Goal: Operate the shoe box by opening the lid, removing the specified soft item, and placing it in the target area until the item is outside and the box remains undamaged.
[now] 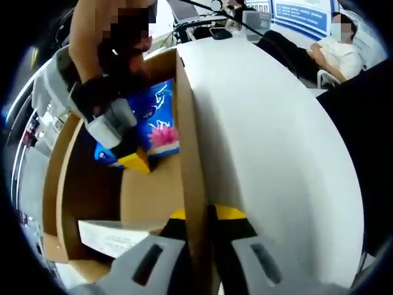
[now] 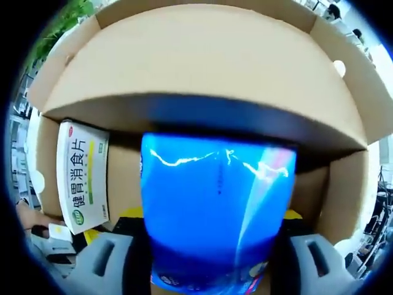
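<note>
Left gripper view: left gripper (image 1: 199,236) at bottom centre, its 2 jaws clamped on the shoe box (image 1: 187,153) wall. Blue soft pack (image 1: 156,117) sits inside, upper left.

Right gripper view: right gripper (image 2: 212,246) clenched on the blue soft pack (image 2: 215,209), centre, inside the shoe box (image 2: 202,61); white carton (image 2: 83,175) at left.

glossy blue plastic pack (image 2: 215,209) cut off at 6 o'clock, hiding the fingers, white paper slip (image 1: 113,236) partly behind brown cardboard box wall (image 1: 191,184)

The blue packet (image 2: 215,215) sits between the right gripper (image 2: 209,258) jaws, inside the shoe box (image 2: 202,61) — a white carton (image 2: 83,175) lies to their left, box wall ahead.
</note>
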Tool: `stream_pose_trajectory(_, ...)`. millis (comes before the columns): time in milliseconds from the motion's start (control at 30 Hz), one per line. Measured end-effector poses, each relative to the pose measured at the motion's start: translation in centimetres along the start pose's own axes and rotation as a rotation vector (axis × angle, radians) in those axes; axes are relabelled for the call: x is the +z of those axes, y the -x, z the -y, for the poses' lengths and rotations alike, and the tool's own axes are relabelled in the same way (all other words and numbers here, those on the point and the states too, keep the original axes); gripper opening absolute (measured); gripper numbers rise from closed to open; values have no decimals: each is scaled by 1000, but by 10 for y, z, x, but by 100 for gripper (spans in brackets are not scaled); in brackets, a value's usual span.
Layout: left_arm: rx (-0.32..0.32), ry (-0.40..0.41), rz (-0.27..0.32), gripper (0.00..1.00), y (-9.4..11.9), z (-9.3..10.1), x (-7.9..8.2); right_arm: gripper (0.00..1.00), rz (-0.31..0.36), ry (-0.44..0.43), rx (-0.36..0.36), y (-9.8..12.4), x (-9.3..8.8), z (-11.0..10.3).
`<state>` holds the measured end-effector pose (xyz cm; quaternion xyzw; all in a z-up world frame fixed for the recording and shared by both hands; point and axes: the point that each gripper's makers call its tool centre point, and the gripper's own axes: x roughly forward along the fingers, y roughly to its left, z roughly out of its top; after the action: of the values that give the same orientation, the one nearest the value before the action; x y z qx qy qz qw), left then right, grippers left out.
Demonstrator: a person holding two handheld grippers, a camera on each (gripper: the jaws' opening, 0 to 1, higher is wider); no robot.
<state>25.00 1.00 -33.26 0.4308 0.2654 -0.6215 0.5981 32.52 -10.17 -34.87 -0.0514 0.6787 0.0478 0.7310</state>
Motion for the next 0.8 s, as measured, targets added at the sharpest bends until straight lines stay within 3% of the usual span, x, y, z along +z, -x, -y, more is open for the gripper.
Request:
stream_pose_trajectory(300, -1, -1, 2, 4, 0, 1, 0, 76, 3, 20, 12, 12, 1, -1)
stream_pose_trajectory(400, 0, 0, 0, 4, 1, 1, -1, 75, 17, 36, 115, 16, 6, -12)
stream_pose_trajectory(433, -1, -2, 0, 4, 1, 1, -1, 75, 18, 2, 114, 19, 6, -11)
stream_pose_trajectory(600, -2, -4, 2, 4, 0, 0, -1, 75, 22, 29, 100, 29, 5, -6)
stream_pose_trajectory(800, -3, -6, 2, 4, 1, 2, -1, 75, 39, 106, 79, 48, 2, -2)
